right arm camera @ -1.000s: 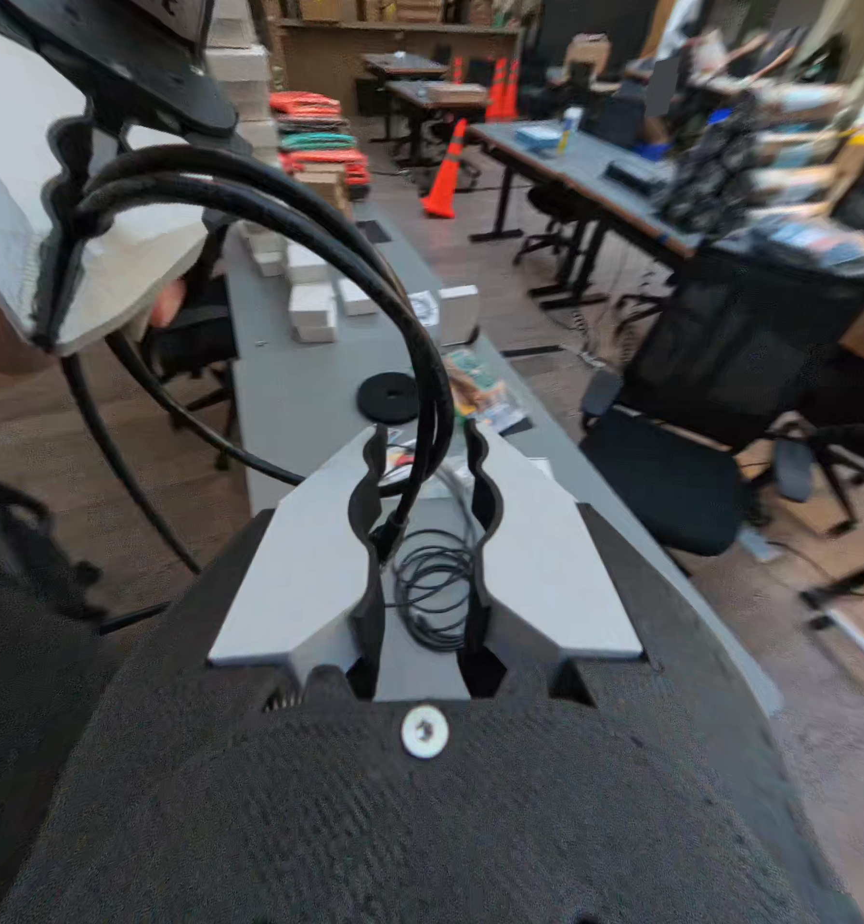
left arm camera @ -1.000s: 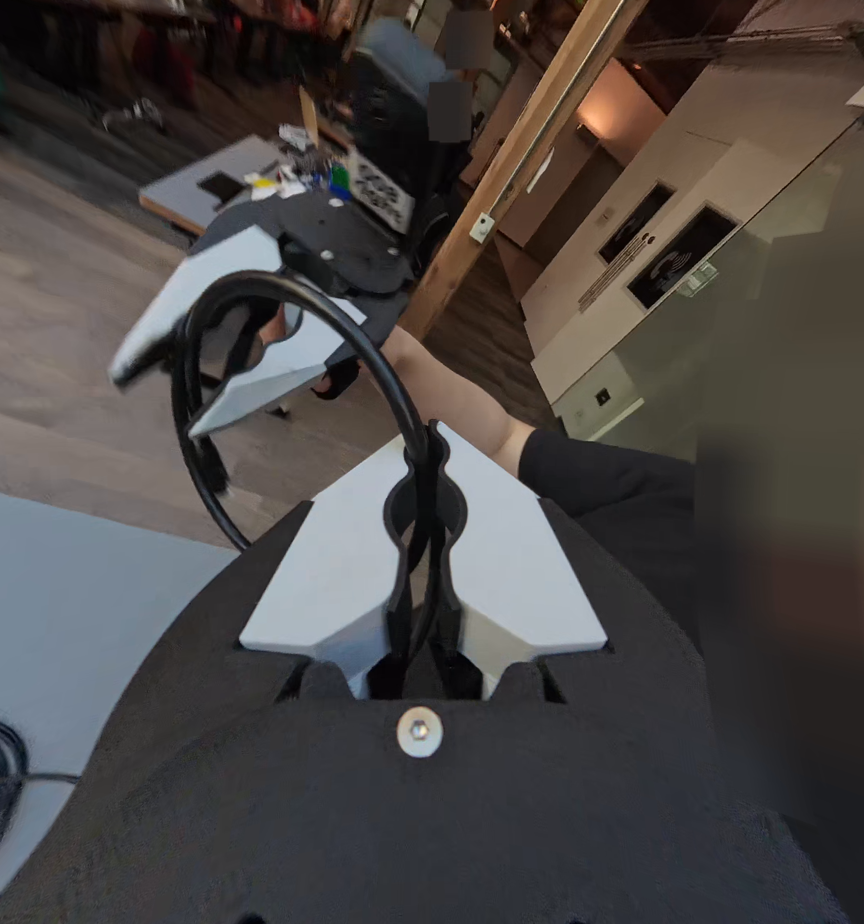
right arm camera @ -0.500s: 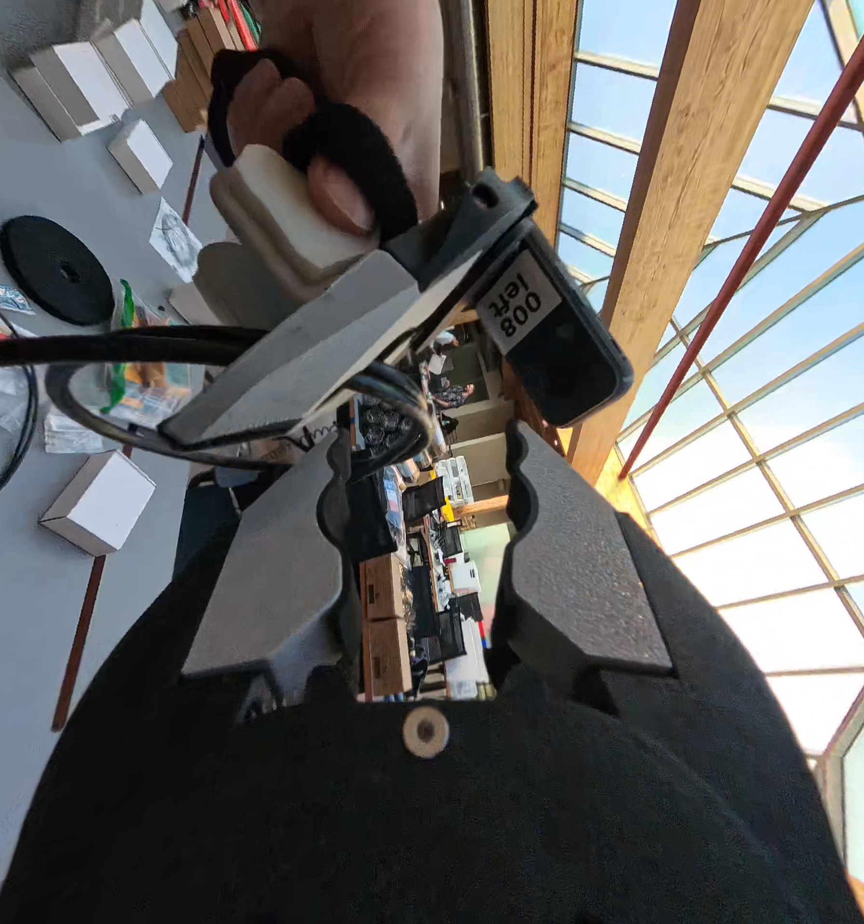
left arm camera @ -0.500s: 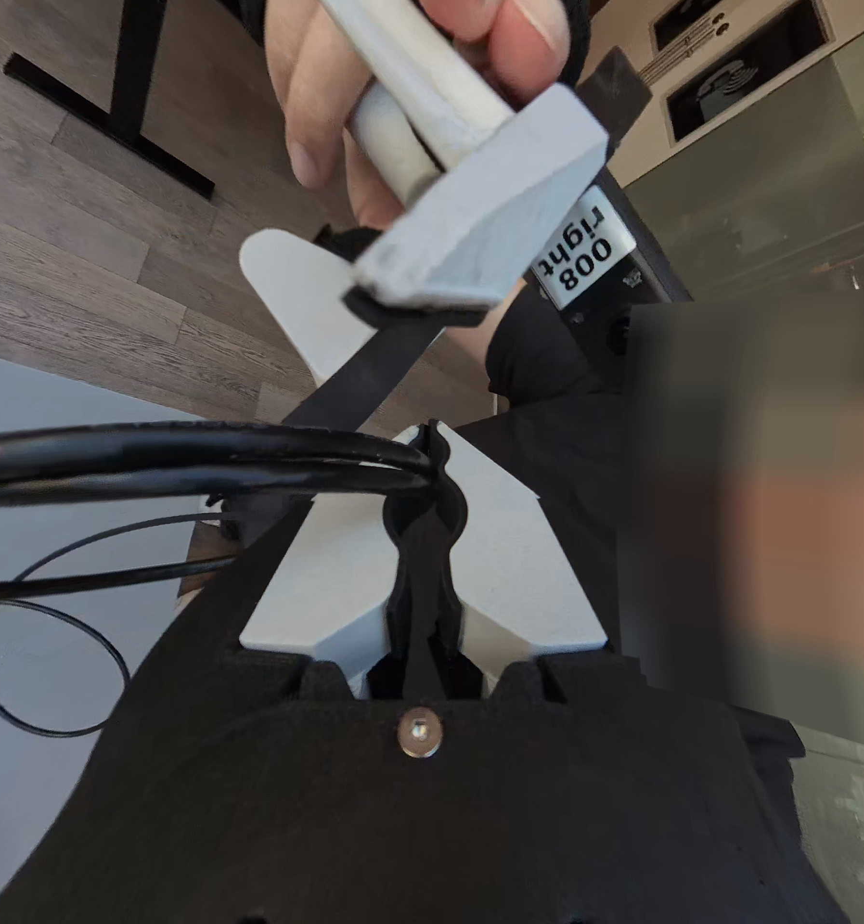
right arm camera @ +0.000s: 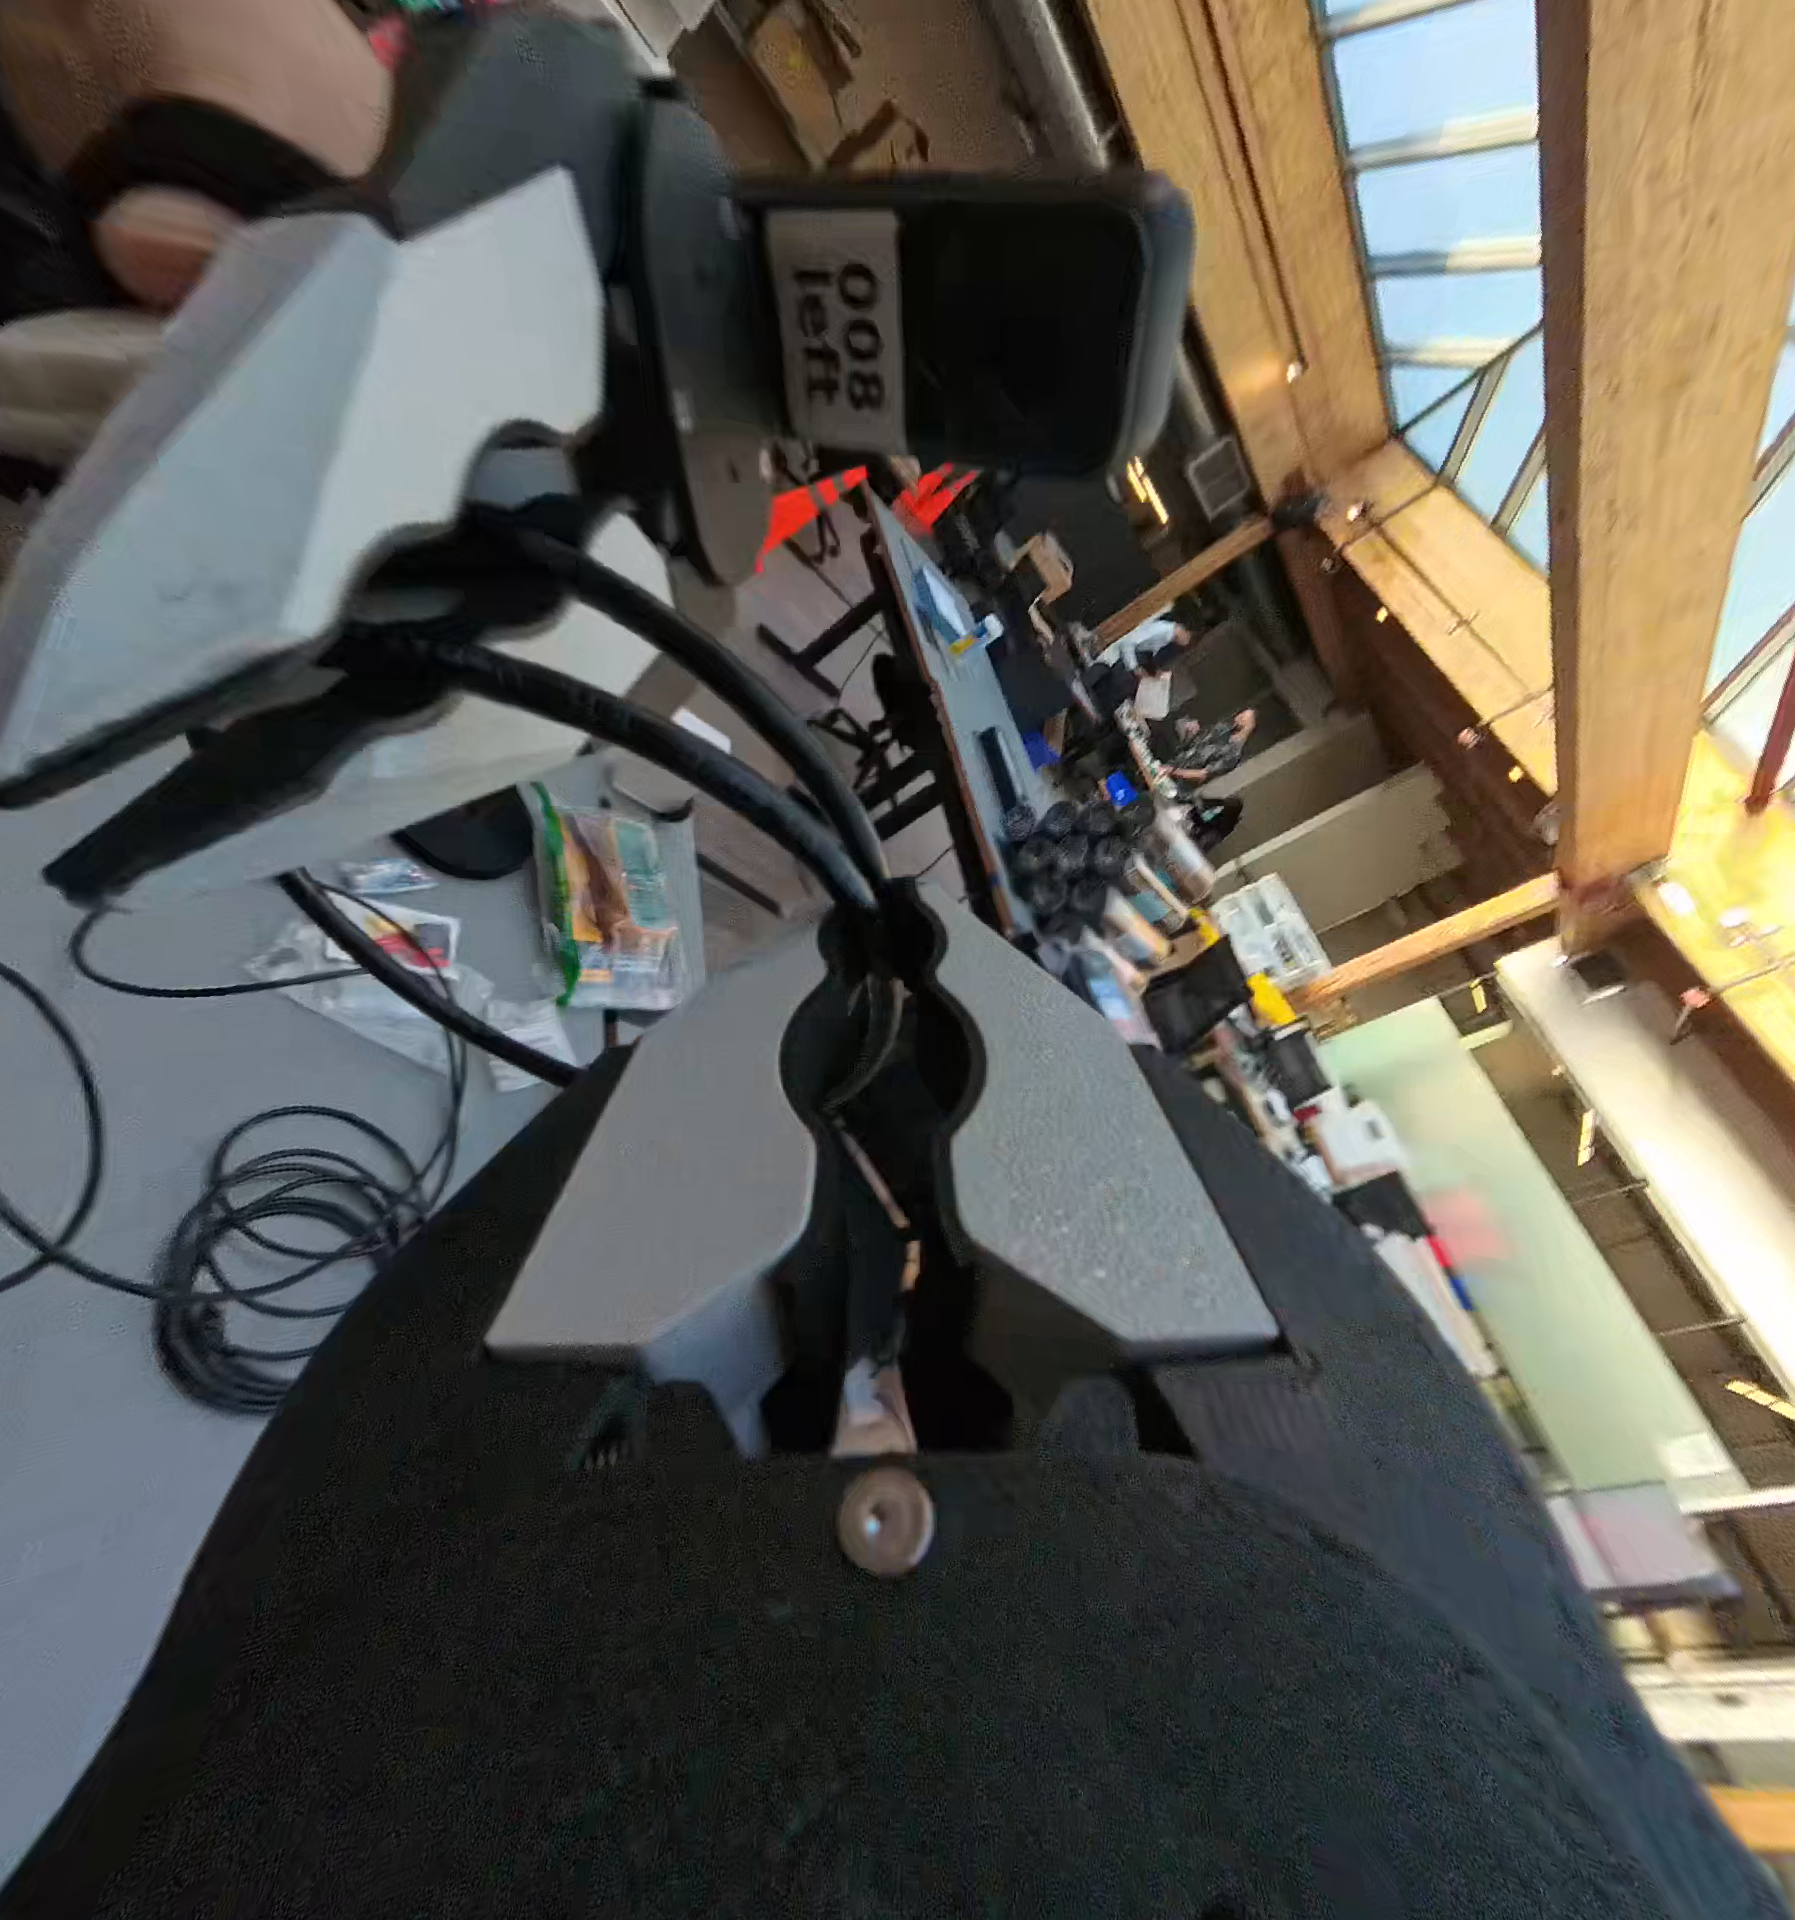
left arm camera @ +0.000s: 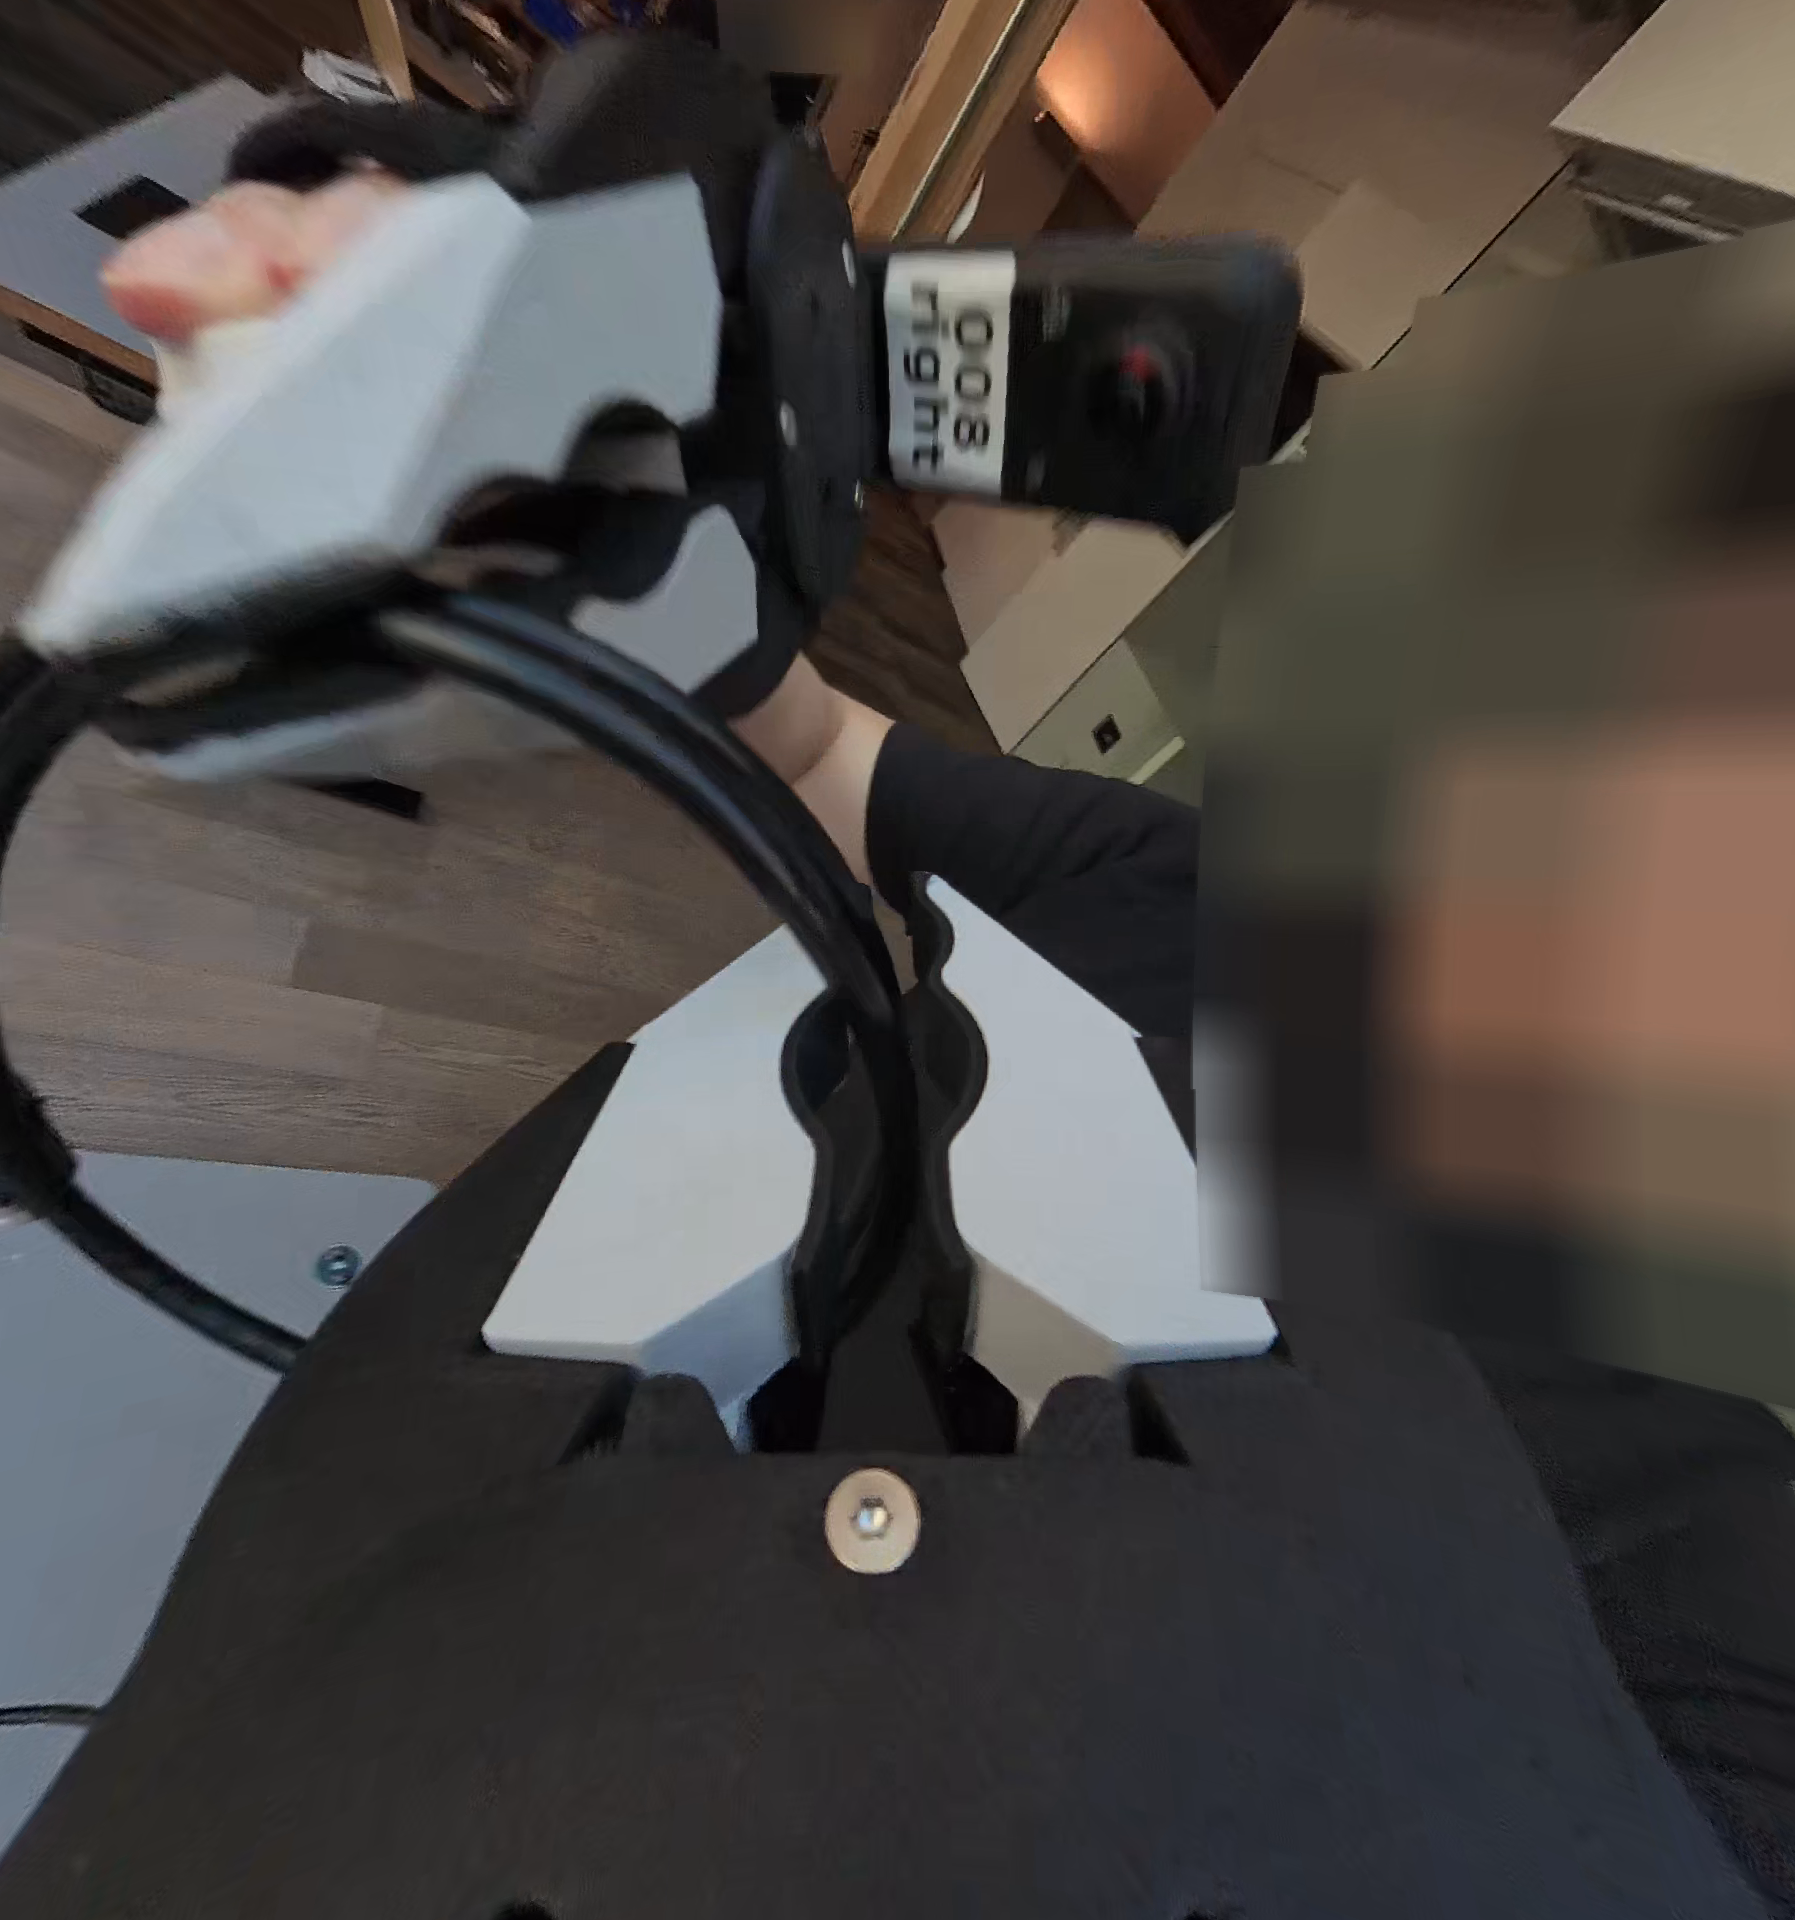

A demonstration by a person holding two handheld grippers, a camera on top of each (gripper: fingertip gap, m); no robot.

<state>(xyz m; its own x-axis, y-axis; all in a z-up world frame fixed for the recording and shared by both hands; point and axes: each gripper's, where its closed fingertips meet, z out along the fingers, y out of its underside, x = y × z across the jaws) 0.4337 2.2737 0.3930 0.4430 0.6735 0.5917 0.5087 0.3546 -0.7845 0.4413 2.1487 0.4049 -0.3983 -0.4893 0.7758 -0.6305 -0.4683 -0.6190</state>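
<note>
With both the left claw (left arm camera: 877, 1023) and right claw (right arm camera: 877, 977) clamped on one looped black cable (left arm camera: 664, 727), opposing pulls risked kinking it.

Right gripper (right arm camera: 880, 925) jaws closed on thick black cable (right arm camera: 706, 717), pinched at tips. Left gripper (right arm camera: 249, 665) upper left, clamping same cable loops. Grey counter (right arm camera: 62, 1455) below left: thin coiled cord (right arm camera: 280, 1257), plastic packet (right arm camera: 612, 883).

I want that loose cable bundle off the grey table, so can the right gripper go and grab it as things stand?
Probably not yet. The right gripper is shut on the thick black cable, which the left gripper also clamps. The coiled thin cable lies uncovered on the grey table.
</note>
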